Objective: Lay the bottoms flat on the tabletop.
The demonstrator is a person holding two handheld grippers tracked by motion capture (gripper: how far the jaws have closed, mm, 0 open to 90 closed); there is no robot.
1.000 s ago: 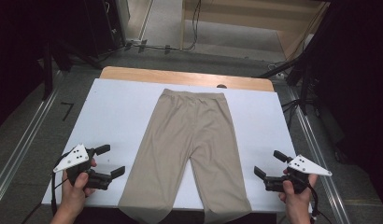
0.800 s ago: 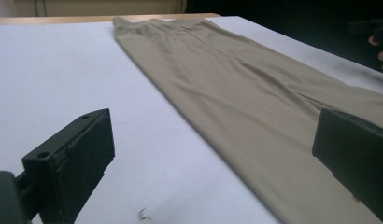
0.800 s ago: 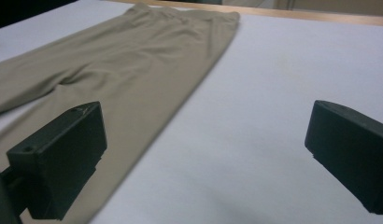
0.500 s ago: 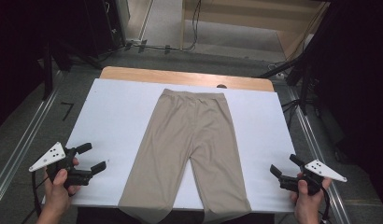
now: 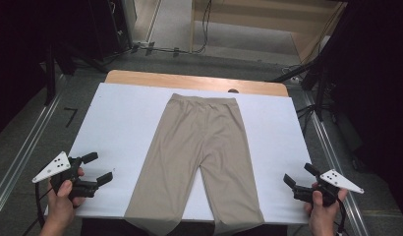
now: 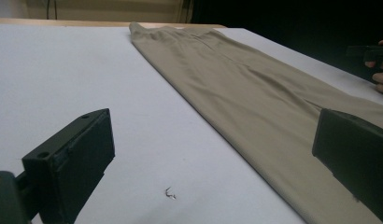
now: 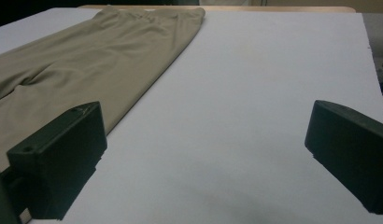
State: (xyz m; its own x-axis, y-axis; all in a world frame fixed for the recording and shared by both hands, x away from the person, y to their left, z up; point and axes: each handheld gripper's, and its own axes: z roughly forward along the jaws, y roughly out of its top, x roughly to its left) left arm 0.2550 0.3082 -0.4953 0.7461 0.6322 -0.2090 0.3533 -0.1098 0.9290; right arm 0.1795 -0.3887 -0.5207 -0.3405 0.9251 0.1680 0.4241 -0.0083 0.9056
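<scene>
So both grippers have backed off from the trousers over the last second. They were sitting close to the two leg hems, and now they're out wide by the near corners of the surface, well apart from the fabric. Looks to me like the person is giving the trousers room rather than going in for a grab.

The trousers lie flat and face up in the middle of the white surface, waistband at the far edge, legs running toward the person, hems hanging just over the near edge. They're spread out smooth with hardly a wrinkle, which is probably why nobody's touching them right now: it reads like a clean starting layout for folding, or one just finished.

The left gripper sits left of the trousers' left leg, jaws wide apart with nothing between them. Its own view has the near leg of the trousers running past the jaw on that side. The right gripper is off past the other leg, jaws apart too and empty, pointing back across bare white surface toward the trousers.

My guess is the next move is reaching back in for a hem or the waistband.
</scene>
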